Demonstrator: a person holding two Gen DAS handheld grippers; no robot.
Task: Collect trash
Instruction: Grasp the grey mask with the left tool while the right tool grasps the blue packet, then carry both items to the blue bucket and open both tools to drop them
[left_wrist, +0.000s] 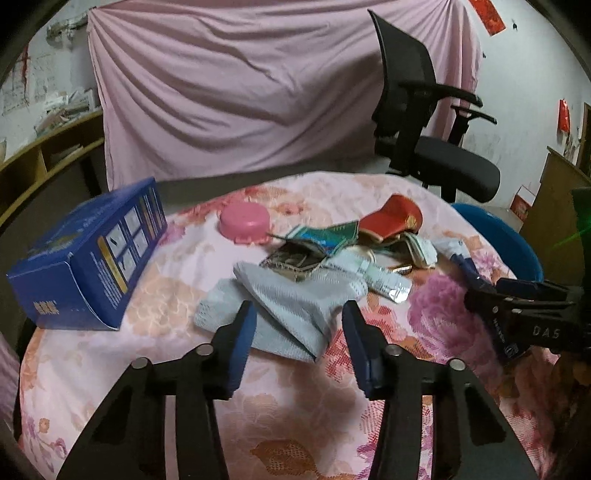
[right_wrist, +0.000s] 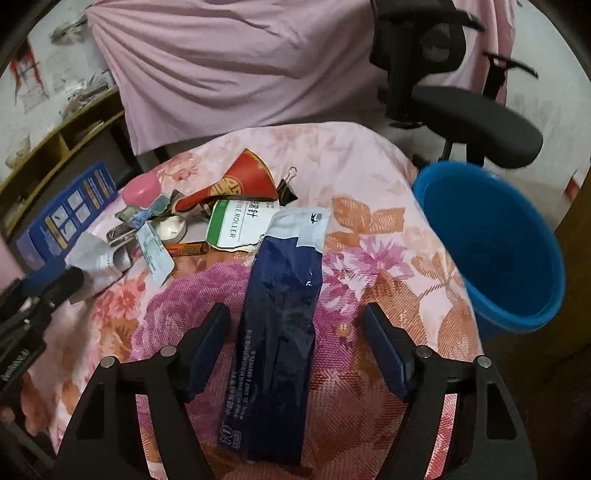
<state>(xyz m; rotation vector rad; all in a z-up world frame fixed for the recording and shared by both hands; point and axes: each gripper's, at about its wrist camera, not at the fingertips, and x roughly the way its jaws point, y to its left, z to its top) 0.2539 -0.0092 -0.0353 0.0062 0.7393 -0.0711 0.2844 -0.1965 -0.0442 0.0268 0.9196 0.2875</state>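
1. Roughly centred on a round table under a pink floral cloth (right_wrist: 369, 166): a loose heap of trash, with bare cloth toward the near rim and the right rim.
2. Just past the right rim and lower down: one blue plastic bucket (right_wrist: 498, 258), mouth open upward, nothing seen inside.
3. At the left rim: one blue cardboard box (left_wrist: 85, 258), lying on its side.
4. Beyond the far rim: one black office chair (left_wrist: 424, 129) on the right, and a hanging pink sheet (left_wrist: 240, 92) across the back.
5. Left gripper (left_wrist: 299, 314): jaws partly apart, straddling a folded pale grey paper towel (left_wrist: 288, 306) that lies flat on the cloth. No squeeze visible.
6. Right gripper (right_wrist: 295, 314): jaws wide, either side of a long dark blue foil packet (right_wrist: 280, 295) with a pale torn top, cloth showing on both sides between pads and packet.
7. Counted in the heap behind: one pink round lid (left_wrist: 243, 218), one red paper cone (right_wrist: 240, 181), one black binder clip (right_wrist: 288, 192), one white-and-green torn carton piece (right_wrist: 240, 221), one orange marker (right_wrist: 188, 249). Smaller wrappers too jumbled to count.
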